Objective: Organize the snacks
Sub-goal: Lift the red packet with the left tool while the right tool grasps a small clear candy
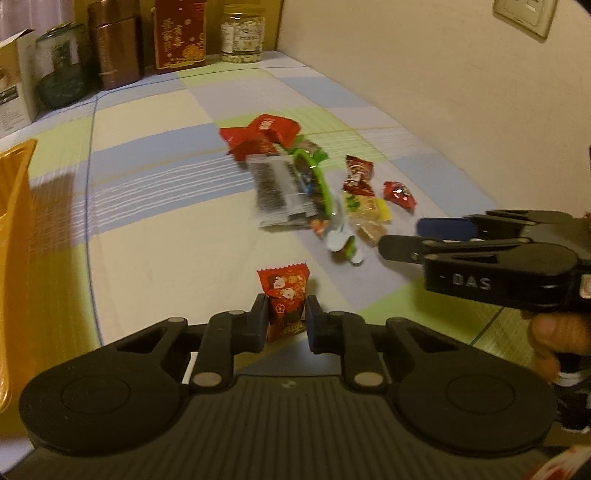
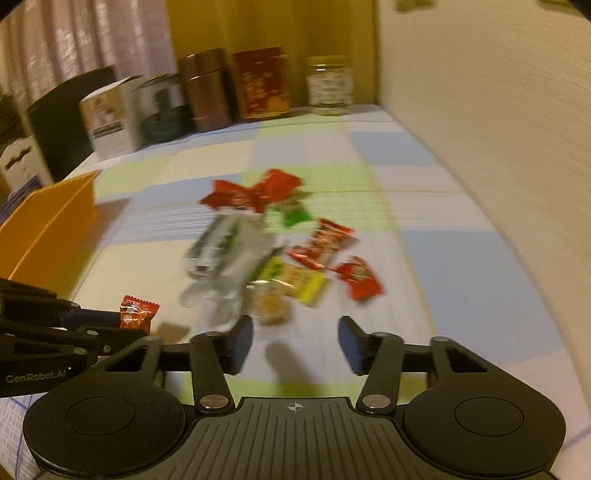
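Observation:
My left gripper [image 1: 287,315] is shut on a small red candy packet [image 1: 284,295], held just above the checked tablecloth; the packet also shows in the right wrist view [image 2: 137,312]. A pile of snacks lies ahead: a silver packet [image 1: 280,190], red packets [image 1: 258,138], small red candies [image 1: 399,195] and a yellow one [image 1: 369,208]. My right gripper [image 2: 296,341] is open and empty, hovering just short of a clear-wrapped brown candy [image 2: 267,304] at the near edge of the pile. An orange tray [image 1: 13,229] stands at the left.
Tins, a red box [image 1: 179,33], a jar [image 1: 242,33] and cartons line the table's far edge. A wall runs along the right side. The orange tray [image 2: 51,230] sits left of the pile.

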`<state>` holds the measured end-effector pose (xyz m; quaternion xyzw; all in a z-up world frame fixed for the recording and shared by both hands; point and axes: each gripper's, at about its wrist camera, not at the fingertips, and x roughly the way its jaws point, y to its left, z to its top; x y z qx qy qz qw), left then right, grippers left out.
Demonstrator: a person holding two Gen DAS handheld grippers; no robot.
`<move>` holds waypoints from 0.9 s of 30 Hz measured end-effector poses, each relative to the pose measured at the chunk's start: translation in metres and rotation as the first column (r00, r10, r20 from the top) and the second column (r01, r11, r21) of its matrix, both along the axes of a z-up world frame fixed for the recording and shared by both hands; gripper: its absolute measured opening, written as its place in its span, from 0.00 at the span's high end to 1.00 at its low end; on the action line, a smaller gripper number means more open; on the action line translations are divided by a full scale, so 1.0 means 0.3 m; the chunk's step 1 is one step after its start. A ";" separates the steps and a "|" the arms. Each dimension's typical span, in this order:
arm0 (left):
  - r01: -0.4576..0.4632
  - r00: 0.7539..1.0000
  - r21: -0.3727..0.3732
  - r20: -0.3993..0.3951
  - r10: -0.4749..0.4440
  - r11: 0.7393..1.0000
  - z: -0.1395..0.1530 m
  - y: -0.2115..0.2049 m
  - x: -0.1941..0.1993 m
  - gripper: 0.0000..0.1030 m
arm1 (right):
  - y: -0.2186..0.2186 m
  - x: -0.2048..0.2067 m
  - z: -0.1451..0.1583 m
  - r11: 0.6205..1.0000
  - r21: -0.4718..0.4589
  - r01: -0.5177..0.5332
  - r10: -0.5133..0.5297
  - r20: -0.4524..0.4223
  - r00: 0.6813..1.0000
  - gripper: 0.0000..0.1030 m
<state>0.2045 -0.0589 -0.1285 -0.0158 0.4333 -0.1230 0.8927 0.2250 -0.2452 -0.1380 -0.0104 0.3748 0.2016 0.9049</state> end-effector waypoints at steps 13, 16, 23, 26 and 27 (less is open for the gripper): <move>-0.013 1.000 -0.032 0.008 0.013 0.999 0.009 0.023 -0.022 0.83 | 0.061 0.023 -0.028 0.998 -0.060 -0.011 0.012 0.009 1.000 0.76; -0.013 1.000 -0.035 0.017 0.014 0.999 0.032 0.025 -0.032 0.83 | 0.050 -0.004 0.000 0.999 -0.049 -0.002 0.002 0.011 1.000 0.78; -0.018 0.999 -0.044 0.036 0.020 0.999 0.088 0.042 -0.066 0.83 | 0.071 -0.049 0.043 0.996 -0.085 -0.011 0.010 -0.015 1.000 0.79; -0.019 0.999 -0.043 0.037 0.021 0.999 0.095 0.052 -0.082 0.83 | 0.073 -0.060 0.028 0.995 -0.099 -0.010 0.009 -0.017 1.000 0.79; -0.020 0.999 -0.045 0.036 0.022 0.999 0.097 0.057 -0.086 0.83 | 0.073 -0.063 0.022 0.994 -0.104 -0.009 0.008 -0.017 1.000 0.79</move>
